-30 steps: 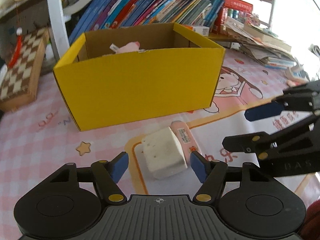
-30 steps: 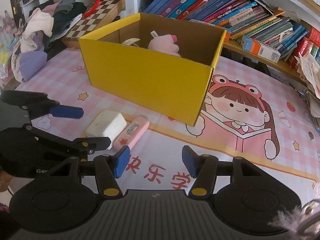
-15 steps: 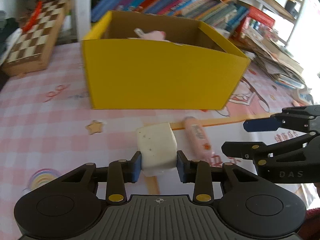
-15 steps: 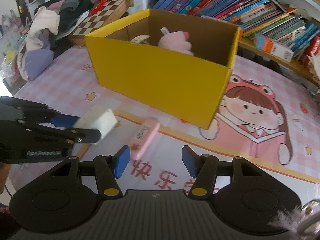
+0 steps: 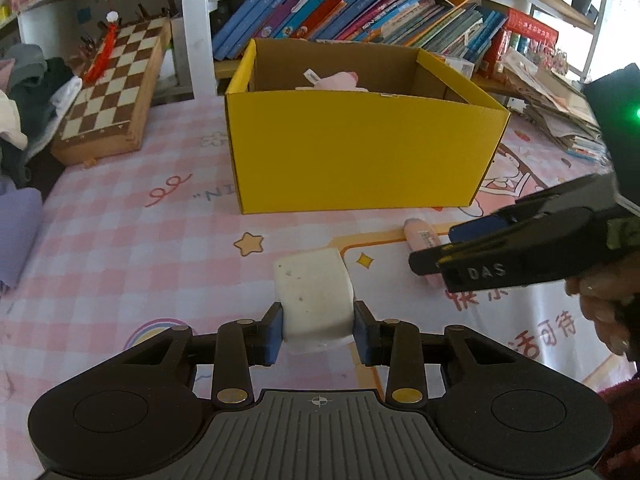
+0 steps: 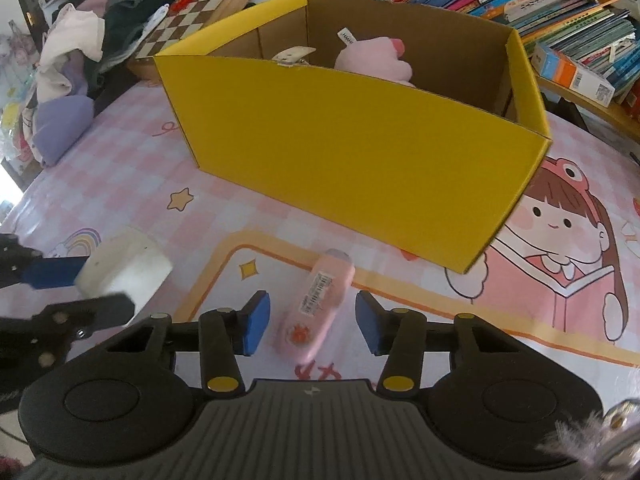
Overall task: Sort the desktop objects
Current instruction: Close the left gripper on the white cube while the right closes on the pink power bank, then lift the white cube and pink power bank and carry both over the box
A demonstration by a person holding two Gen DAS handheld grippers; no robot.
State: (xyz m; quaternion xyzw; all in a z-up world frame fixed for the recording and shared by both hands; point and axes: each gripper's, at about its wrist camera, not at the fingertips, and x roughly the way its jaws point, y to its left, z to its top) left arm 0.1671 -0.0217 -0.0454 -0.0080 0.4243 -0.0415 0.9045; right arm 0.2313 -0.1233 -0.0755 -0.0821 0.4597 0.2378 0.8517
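- Two items in play: white sponge block [image 5: 314,292], soft and light by appearance, pinched at its near end by left gripper [image 5: 318,330].
- Pink correction tape [image 6: 316,304]: rigid, likely slick; right gripper [image 6: 310,322] has been narrowing astride it, pads not yet touching. Grip its long flanks.

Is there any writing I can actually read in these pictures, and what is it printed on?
"DAS": on the side of the right gripper, in the left wrist view.
"快乐": red characters on the pink mat, partly hidden by that gripper.
"活可待": red characters on the mat, near the person's hand.
Book spines on the shelf: too small to read.
Label on the pink tube: barcode and fine print, unreadable.
Yellow box: no writing visible.
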